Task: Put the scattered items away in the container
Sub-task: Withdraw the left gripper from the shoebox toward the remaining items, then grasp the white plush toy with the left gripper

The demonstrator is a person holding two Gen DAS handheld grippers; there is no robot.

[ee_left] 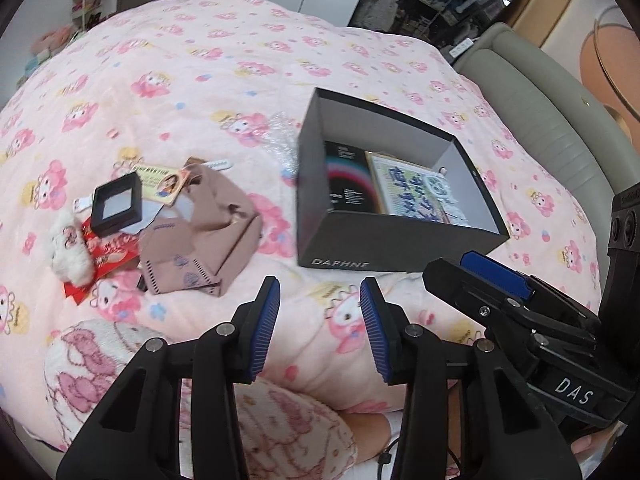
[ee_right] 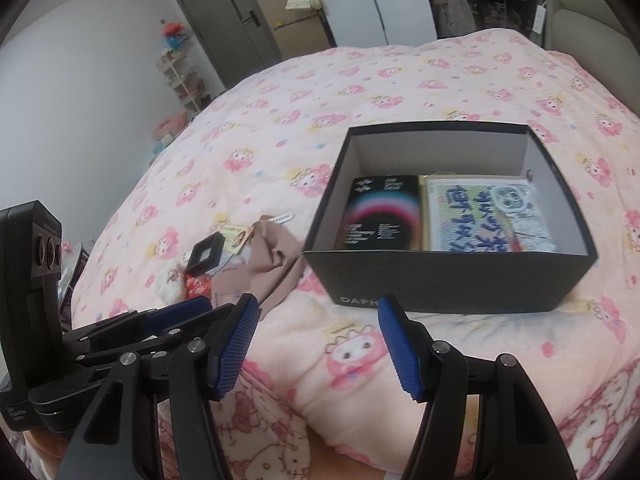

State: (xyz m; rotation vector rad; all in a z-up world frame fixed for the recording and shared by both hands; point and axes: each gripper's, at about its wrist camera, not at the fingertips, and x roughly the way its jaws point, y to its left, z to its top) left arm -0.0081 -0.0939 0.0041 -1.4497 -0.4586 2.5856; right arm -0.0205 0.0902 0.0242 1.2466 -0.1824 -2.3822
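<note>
Left gripper (ee_left: 320, 330): black frame, blue ribbed pads, jaws spread apart with nothing between them, hovering above the pink cartoon-print quilt (ee_left: 200, 80) near the bed's front edge. Right gripper (ee_right: 316, 348): same build, jaws likewise spread and holding nothing, over the same quilt. The two tools sit side by side — each appears at the margin of the other's view.

Just beyond both grippers stands the open black cardboard box lettered "DAPHNE" (ee_left: 400, 248), resting on the quilt, its grey interior exposed. Inside, lying flat on the bottom: a black booklet with a rainbow arc (ee_right: 380, 216) at the left, and beside it, touching or nearly so, a pale printed packet with blue handwriting-style characters (ee_right: 484, 220) at the right.

To the left of the box, apart from it, lies the scatter of loose items on the quilt. Nearest the box is a crumpled tan paper bag with purple stamps (ee_left: 200, 232). Against its far edge rests a yellow card bearing a portrait (ee_left: 160, 182). A small black square frame box with a grey centre (ee_left: 116, 204) sits on top of the pile, over white paper and a red printed packet (ee_left: 104, 256). A white fluffy plush toy (ee_left: 70, 248) lies at the pile's left end, touching the red packet. A crinkled piece of clear plastic wrap (ee_left: 280, 136) lies by the box's far left corner.

A grey padded headboard (ee_left: 540, 92) borders the bed — right side in the left wrist view.
</note>
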